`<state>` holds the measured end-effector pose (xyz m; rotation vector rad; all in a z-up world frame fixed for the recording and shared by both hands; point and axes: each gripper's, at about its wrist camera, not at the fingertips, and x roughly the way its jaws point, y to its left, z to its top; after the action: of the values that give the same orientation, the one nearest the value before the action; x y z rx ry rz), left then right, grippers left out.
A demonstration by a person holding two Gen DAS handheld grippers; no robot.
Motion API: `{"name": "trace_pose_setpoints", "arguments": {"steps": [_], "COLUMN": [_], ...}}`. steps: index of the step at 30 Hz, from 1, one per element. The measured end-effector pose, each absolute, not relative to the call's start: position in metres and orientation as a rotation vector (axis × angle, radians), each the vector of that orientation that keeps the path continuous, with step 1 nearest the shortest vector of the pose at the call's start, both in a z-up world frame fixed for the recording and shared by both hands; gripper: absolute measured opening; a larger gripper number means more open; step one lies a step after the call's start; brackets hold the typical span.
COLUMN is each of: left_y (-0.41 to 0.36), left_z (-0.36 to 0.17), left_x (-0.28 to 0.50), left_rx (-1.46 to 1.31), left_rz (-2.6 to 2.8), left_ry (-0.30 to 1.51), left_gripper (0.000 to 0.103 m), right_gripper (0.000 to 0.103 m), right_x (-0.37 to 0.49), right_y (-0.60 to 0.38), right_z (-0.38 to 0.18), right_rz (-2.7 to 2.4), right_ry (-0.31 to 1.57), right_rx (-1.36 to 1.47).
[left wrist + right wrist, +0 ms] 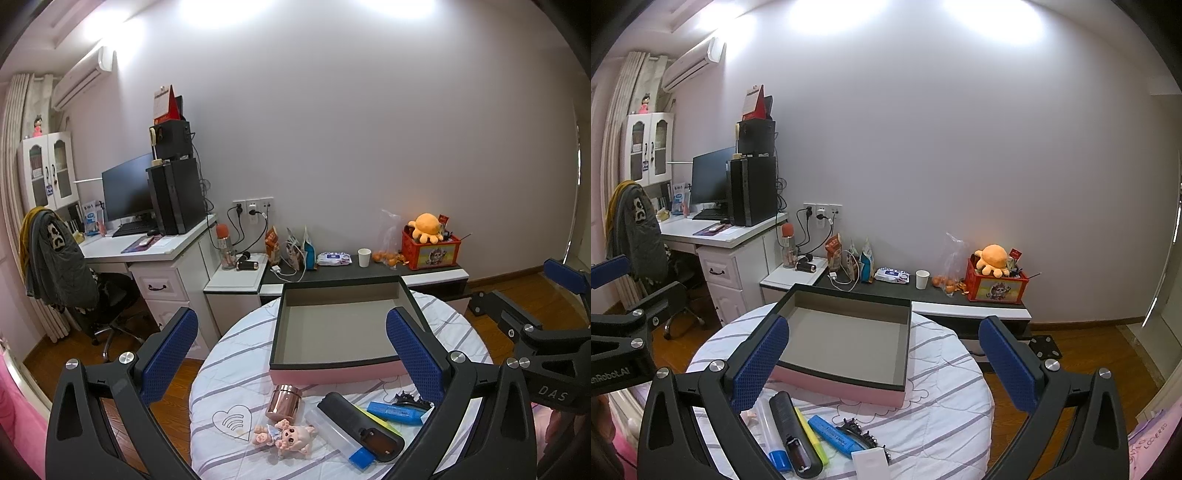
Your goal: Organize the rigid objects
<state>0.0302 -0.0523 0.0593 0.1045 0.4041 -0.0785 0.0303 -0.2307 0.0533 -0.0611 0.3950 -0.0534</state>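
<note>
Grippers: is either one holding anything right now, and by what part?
Nothing is held. The left gripper and right gripper both hang open above the table, and the box is empty.

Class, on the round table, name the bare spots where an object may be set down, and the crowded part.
Free: the whole floor of the pink box, and the tablecloth right of the black hair clip. Crowded: the near edge, from doll to blue highlighter.
</note>
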Motion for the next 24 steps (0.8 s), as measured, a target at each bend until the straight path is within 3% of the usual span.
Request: {"name": "trace_pose_setpoints", "arguments": {"steps": [24], "left_y": [-0.049], "left_z": [0.051], "left_x": [0.019], "left_rx": [0.110], "left_rz": [-0.080], "left_ry": [0.406], "left_gripper": [0.103], "right_gripper": [0.103], "right_x": [0.018], "right_y": [-0.230], "right_z": [0.054], "right_rz": [-0.052], "right_ry": [0.403], "right_rx": [-0.061]}}
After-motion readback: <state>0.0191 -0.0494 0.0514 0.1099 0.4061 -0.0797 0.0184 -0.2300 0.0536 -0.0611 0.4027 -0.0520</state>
